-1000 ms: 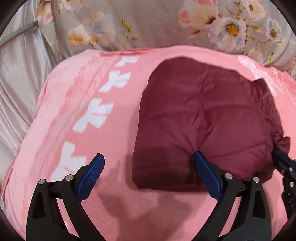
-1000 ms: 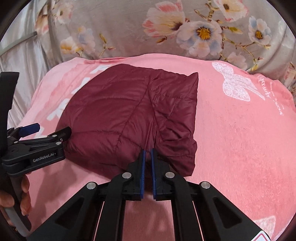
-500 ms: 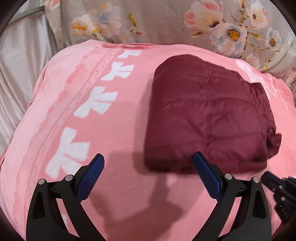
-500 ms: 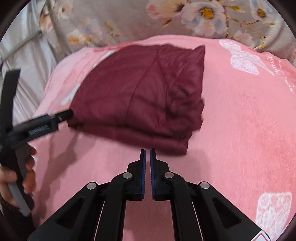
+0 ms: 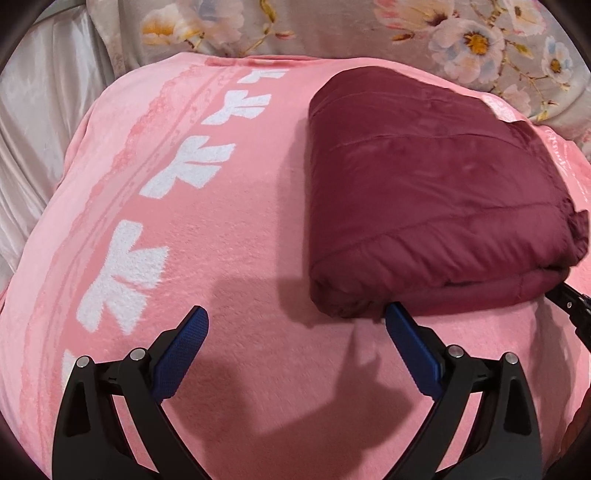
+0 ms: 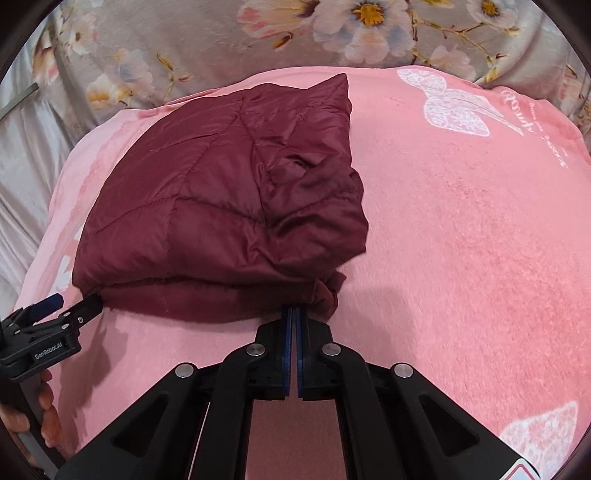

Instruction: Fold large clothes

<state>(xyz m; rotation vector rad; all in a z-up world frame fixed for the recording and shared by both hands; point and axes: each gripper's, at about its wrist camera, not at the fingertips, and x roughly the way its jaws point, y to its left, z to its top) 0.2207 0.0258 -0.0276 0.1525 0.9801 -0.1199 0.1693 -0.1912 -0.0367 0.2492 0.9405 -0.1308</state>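
Red puffy jacket [image 5: 424,192] lies folded in thick square on pink blanket [image 5: 229,258]. Left tongs [image 5: 295,343] wide, empty, just by jacket's near edge. Right tongs [image 6: 291,314] pressed together at near edge; can't tell if pinching cloth. Fold looks abt done, maybe tidy bunched corner.

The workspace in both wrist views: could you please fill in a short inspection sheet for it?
Surface: pink blanket with white bow prints, spread flat.
Job's things: maroon quilted jacket, folded into a thick bundle.
Clutter: nothing seen.
Grippers: left tongs open at the bundle's near edge; right tongs shut, tips at the jacket's near edge, grip unclear.
Cables: nothing seen.
Surroundings: floral bedding behind; pale satin fabric at left.
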